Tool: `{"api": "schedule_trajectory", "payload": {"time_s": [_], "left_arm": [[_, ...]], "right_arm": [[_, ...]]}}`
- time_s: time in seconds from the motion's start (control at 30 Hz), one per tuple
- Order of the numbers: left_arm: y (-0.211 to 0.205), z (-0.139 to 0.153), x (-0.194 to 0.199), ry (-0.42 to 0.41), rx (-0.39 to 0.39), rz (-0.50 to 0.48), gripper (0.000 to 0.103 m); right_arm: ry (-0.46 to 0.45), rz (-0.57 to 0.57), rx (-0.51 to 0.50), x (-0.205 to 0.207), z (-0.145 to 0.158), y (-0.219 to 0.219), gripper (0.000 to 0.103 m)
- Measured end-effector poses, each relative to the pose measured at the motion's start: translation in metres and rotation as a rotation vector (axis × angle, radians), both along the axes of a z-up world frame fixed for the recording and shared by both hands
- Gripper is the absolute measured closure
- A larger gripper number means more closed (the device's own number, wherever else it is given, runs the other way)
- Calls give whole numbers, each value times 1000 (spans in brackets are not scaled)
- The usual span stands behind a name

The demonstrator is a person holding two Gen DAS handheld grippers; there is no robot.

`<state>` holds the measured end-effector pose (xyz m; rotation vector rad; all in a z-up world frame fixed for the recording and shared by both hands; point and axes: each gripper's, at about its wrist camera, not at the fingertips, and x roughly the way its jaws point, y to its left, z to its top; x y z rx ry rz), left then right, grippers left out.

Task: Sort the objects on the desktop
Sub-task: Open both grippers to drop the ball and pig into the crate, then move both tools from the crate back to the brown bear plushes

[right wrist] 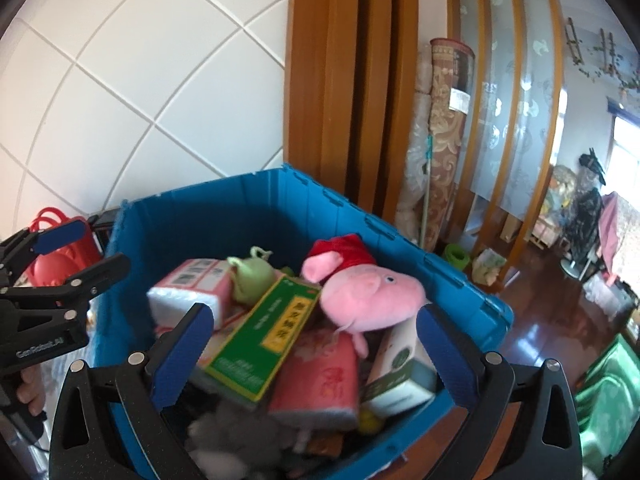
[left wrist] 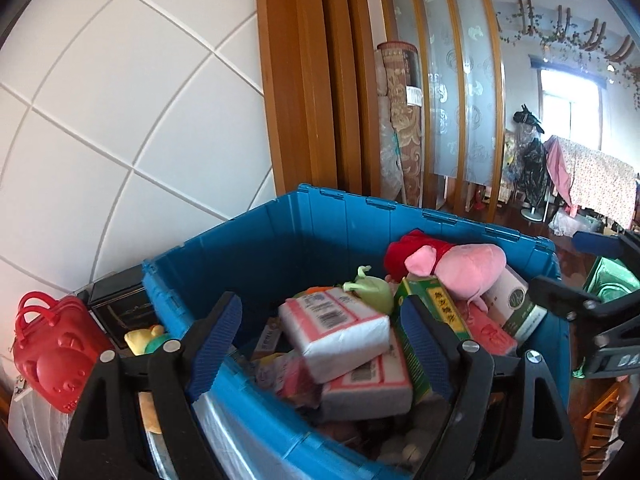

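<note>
The crate (right wrist: pixel 192 216) is blue. The plush pig (right wrist: pixel 368 292) is pink with a red dress. A green box (right wrist: pixel 264 336) carries a yellow label panel. Tissue packs (left wrist: pixel 336 328) are white with pink print; another pack (right wrist: pixel 320 380) is pink. The small frog toy (right wrist: pixel 252 274) is pale green. The handbag (left wrist: pixel 52 352) is red. Gripper pads (right wrist: pixel 180 356) are blue on black.

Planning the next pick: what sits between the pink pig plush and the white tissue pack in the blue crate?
In the right wrist view, a green box and a small green plush lie between the pink pig plush and the tissue pack.
</note>
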<state>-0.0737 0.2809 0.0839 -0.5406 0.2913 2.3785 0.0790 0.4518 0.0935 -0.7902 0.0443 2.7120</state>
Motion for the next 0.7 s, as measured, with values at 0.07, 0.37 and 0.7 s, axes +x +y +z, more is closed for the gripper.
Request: {"api": "schedule_trajectory", "payload": {"time_s": [0.07, 0.37, 0.7], "left_arm": [[-16, -3, 2, -1, 8, 5, 21], [-124, -30, -7, -31, -13, 85, 21], [-268, -81, -53, -81, -93, 291, 21]], "right_arm": [[19, 4, 4, 9, 5, -18, 0], [85, 94, -16, 16, 14, -118, 0], [38, 251, -56, -36, -18, -245, 0]]}}
